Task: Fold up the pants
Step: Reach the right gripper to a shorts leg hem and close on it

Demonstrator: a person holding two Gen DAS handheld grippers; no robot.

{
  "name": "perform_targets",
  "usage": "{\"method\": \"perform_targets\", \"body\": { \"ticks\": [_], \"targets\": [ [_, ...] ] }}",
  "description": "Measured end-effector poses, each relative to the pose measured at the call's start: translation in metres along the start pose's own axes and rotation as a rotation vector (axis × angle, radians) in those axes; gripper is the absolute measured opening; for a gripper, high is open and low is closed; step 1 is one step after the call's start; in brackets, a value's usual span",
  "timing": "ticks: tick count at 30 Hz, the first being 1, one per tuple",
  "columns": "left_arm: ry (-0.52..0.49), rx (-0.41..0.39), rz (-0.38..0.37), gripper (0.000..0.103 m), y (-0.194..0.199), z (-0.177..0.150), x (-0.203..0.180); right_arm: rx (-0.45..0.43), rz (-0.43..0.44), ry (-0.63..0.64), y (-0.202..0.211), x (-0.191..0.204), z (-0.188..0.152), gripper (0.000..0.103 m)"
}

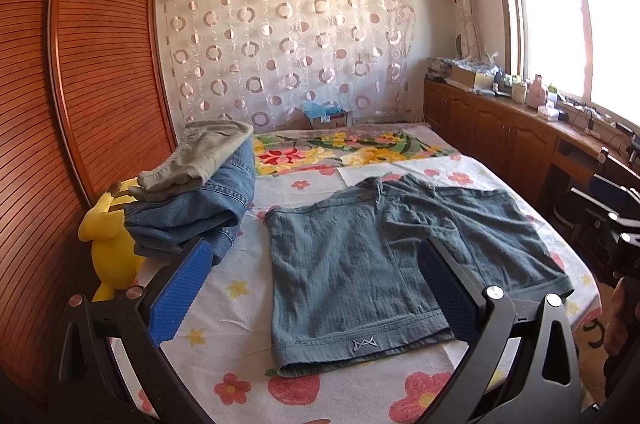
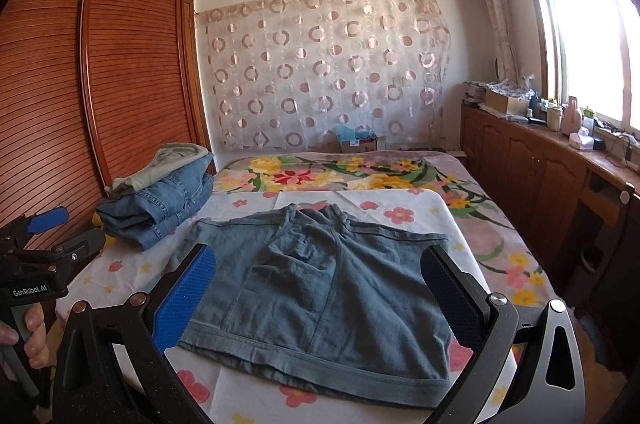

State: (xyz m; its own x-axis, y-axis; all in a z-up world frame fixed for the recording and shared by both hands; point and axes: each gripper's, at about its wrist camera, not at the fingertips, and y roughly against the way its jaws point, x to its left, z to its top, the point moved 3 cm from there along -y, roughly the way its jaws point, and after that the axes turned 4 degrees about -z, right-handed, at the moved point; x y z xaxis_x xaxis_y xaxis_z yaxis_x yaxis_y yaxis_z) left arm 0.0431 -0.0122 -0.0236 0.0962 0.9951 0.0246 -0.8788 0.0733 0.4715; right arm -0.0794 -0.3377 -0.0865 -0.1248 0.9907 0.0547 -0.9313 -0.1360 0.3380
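Observation:
A pair of grey-blue shorts (image 1: 360, 264) lies spread flat on the flowered bed sheet, waistband away from me, leg hems toward me. In the right wrist view the same shorts (image 2: 320, 304) fill the middle of the frame. My left gripper (image 1: 316, 272) hangs open above the left leg, nothing between its blue pads (image 1: 180, 292). Over the right leg my right gripper (image 2: 316, 280) is open too, holding nothing. The left gripper (image 2: 44, 224) also shows at the left edge of the right wrist view, held by a hand.
A stack of folded jeans and grey pants (image 1: 200, 195) sits at the bed's left, next to a yellow plush toy (image 1: 108, 240). A wooden wardrobe (image 1: 80, 63) stands on the left. Wooden cabinets (image 2: 540, 175) line the right wall under the window. A cardboard box (image 1: 328, 117) sits past the bed.

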Motion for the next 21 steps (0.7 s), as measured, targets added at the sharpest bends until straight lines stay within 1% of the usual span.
{"method": "perform_targets", "body": {
  "ticks": [3, 5, 8, 12, 18, 21],
  "targets": [
    [-0.024, 0.03, -0.018, 0.103, -0.014, -0.005, -0.003, 0.012, -0.007, -0.004, -0.006, -0.006, -0.001, 0.102],
    [-0.036, 0.054, -0.043, 0.103, -0.024, -0.007, -0.005, 0.014, -0.023, -0.001, -0.009, -0.011, 0.0, 0.102],
    [-0.034, 0.074, -0.069, 0.103, -0.037, -0.011, -0.006, 0.022, -0.033, -0.003, -0.012, -0.019, 0.001, 0.102],
    [-0.038, 0.095, -0.101, 0.103, -0.053, -0.016, -0.009, 0.037, -0.039, 0.003, -0.018, -0.022, 0.001, 0.102],
    [-0.052, 0.126, -0.139, 0.103, -0.073, -0.018, -0.01, 0.073, -0.091, 0.036, -0.027, -0.023, 0.003, 0.102],
    [-0.049, 0.126, -0.157, 0.103, -0.077, -0.017, -0.011, 0.096, -0.115, 0.053, -0.032, -0.023, 0.006, 0.102]
  ]
}}
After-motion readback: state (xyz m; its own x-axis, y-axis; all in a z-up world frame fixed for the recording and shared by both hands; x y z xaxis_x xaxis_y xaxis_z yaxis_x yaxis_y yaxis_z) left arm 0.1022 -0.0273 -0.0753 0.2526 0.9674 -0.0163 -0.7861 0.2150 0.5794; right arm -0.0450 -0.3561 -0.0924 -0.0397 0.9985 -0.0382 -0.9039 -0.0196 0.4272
